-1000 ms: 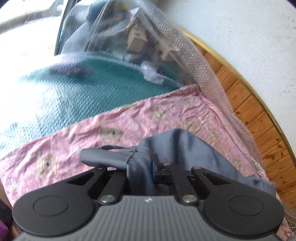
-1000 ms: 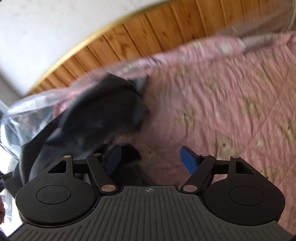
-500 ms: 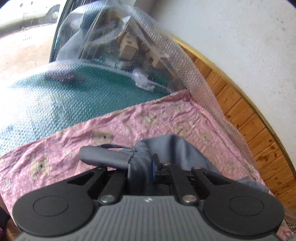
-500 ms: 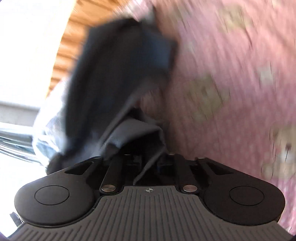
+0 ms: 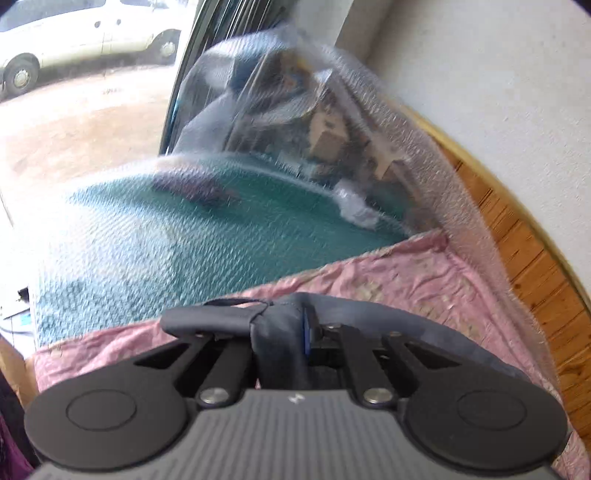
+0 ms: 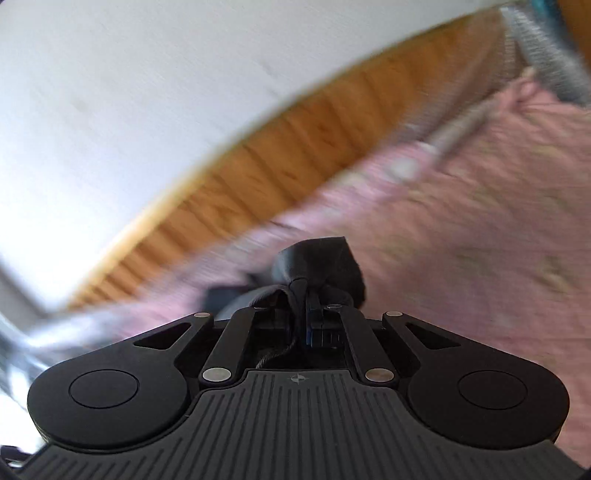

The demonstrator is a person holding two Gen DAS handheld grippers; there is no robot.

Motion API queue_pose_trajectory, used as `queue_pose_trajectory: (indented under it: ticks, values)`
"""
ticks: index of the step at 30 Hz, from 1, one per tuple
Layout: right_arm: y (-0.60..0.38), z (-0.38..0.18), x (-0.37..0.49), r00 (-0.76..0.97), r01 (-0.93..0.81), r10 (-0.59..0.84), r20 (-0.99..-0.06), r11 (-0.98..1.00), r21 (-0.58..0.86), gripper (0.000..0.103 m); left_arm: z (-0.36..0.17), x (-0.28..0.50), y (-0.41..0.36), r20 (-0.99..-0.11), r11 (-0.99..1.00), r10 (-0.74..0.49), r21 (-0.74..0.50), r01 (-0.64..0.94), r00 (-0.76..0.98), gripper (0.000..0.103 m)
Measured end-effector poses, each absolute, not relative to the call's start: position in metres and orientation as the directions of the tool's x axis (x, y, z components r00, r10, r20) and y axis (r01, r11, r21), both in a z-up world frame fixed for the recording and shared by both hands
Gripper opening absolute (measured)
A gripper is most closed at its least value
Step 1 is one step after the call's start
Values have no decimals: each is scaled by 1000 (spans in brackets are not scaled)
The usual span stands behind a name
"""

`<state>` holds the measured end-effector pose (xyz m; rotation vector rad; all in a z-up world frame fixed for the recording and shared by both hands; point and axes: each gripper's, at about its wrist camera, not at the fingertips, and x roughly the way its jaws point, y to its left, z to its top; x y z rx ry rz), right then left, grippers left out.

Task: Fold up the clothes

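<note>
**Grey garment gripped at both ends over a pink sheet**

Grey garment (image 5: pixel 424 317) hangs bunched between the two tongs, lifted above a pink sheet (image 5: pixel 413 266) printed with pale figures. On the left, the left tongs (image 5: pixel 295 332) are clenched on a thick fold of the cloth, with a rolled hem sticking out to their left. Beyond them lies teal bubble wrap (image 5: pixel 177 236), and a window shows a white car (image 5: pixel 85 33) outside. Further right, wood panelling (image 6: pixel 295 144) runs below a white wall (image 6: pixel 147 74). The right tongs (image 6: pixel 304 295) are clamped on another dark bunch of the garment; this view is motion-blurred.
</note>
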<state>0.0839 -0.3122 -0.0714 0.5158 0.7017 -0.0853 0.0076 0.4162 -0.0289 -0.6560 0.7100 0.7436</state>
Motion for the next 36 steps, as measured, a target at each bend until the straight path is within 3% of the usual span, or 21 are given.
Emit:
queue_pose_trajectory:
  ticks: [4,6,7,9,12,13,14,15,16,17,18,19,22,23,24,27,31,33,36]
  values:
    - [-347,-141,45,570,473,-69,-819,843,258,6,-50,-6,405,-797,630,296,-252,-735,527,6]
    - [-366,-173,37,423,518,-10,-906,823,232,20,-55,-14,399,-802,668,283,-228,-708,526,6]
    - [-376,-177,27,399,551,-3,-917,800,236,25,-58,-20,398,-803,683,267,-232,-692,533,6]
    - [-385,-155,9,425,591,-76,-902,779,212,47,-61,-31,395,-799,697,242,-251,-672,550,7]
    - [-378,-107,9,493,570,-194,-848,808,147,47,-58,-41,391,-781,713,238,-263,-649,578,7]
    - [-373,-96,18,517,506,-145,-844,847,165,46,-56,-42,390,-776,717,234,-270,-643,586,7]
    - [-365,-91,38,521,350,30,-853,904,246,45,-55,-43,390,-772,721,228,-276,-636,594,7]
    - [-358,-86,55,503,241,102,-858,937,253,33,-53,-43,389,-768,724,231,-275,-632,598,7]
    - [-353,-80,66,494,203,30,-869,968,149,33,-51,-43,387,-767,728,236,-268,-632,597,7]
    - [-348,-74,78,487,164,-43,-873,986,43,45,-50,-43,386,-769,729,240,-261,-633,593,7]
    - [-343,-68,89,483,122,-116,-868,990,-64,46,-50,-45,384,-772,733,241,-253,-632,588,7]
    - [-344,-63,97,475,70,-98,-874,995,-74,44,-50,-48,382,-776,738,241,-244,-630,582,7]
    - [-370,-54,107,378,-112,333,-864,943,315,45,-50,-64,378,-798,756,215,-229,-613,563,17]
    - [-379,-48,109,367,-137,394,-842,919,370,52,-50,-72,377,-803,758,214,-222,-613,556,24]
    - [-390,-40,110,386,-138,393,-835,919,369,53,-48,-79,377,-809,758,215,-215,-616,547,31]
    - [-424,-21,112,335,-218,590,-735,807,548,52,-41,-97,376,-823,756,226,-190,-627,522,47]
    - [-419,2,139,415,-239,649,-638,754,611,66,-23,-95,381,-820,749,291,-125,-650,493,55]
    - [-382,-18,182,417,-212,665,-620,734,645,83,-14,-86,383,-809,738,298,-142,-659,507,56]
    - [-327,-47,246,421,-171,688,-591,700,693,86,-5,-55,379,-786,730,242,-239,-640,569,65]
